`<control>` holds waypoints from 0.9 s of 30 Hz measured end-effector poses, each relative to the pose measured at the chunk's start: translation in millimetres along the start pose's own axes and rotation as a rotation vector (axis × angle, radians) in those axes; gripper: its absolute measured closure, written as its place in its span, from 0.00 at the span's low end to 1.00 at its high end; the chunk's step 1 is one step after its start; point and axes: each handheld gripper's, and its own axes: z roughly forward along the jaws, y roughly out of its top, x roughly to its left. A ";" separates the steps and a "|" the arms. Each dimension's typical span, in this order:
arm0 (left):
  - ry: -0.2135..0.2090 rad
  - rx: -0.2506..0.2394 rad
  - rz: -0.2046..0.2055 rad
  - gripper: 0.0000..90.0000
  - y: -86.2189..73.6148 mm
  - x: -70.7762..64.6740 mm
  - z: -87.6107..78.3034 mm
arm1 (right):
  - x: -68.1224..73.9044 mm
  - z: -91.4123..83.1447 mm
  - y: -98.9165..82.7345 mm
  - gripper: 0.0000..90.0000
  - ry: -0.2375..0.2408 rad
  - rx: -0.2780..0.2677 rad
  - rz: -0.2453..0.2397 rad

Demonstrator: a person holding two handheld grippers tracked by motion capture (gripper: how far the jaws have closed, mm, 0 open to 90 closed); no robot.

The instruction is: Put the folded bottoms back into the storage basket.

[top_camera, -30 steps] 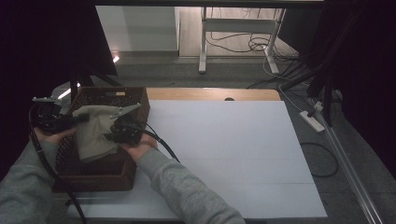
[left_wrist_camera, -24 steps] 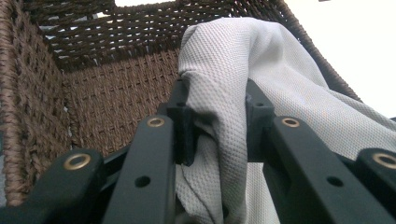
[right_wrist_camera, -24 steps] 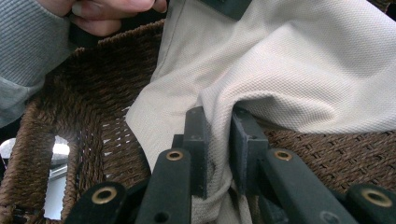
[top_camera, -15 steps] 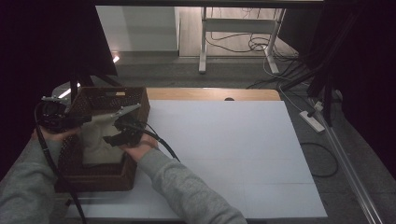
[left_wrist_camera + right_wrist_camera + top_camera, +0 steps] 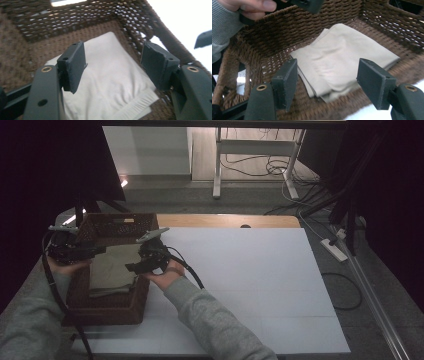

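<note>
A folded beige cloth lies flat on the bottom of a brown wicker basket at the table's left end. My left gripper hovers over the basket's left rim. Its jaws have just been opening and stand open above the cloth, with nothing pressed between them. My right gripper is at the basket's right rim. It has also just been opening and is open, with the cloth lying beyond its pads. The other hand shows past the basket wall.
The white tabletop stretches to the right of the basket. A wooden strip runs along its far edge. Beyond it stand desk legs with cables on the floor, and a power strip lies at the right.
Both grippers held the cloth up over the basket before. They have let go, and the cloth now lies flat inside. The right gripper has drawn back toward the right rim.
</note>
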 end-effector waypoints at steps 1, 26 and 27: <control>-0.012 -0.001 0.004 0.40 0.1 -2.9 0.6 | -2.1 -3.9 -1.2 0.37 -0.004 0.000 -0.001; -0.188 0.010 0.097 0.40 -9.1 -84.1 16.2 | -45.6 -124.6 -72.2 0.37 -0.158 0.002 0.026; -0.194 0.008 0.099 0.40 -9.9 -87.0 16.7 | -46.5 -129.9 -75.9 0.37 -0.164 0.003 0.028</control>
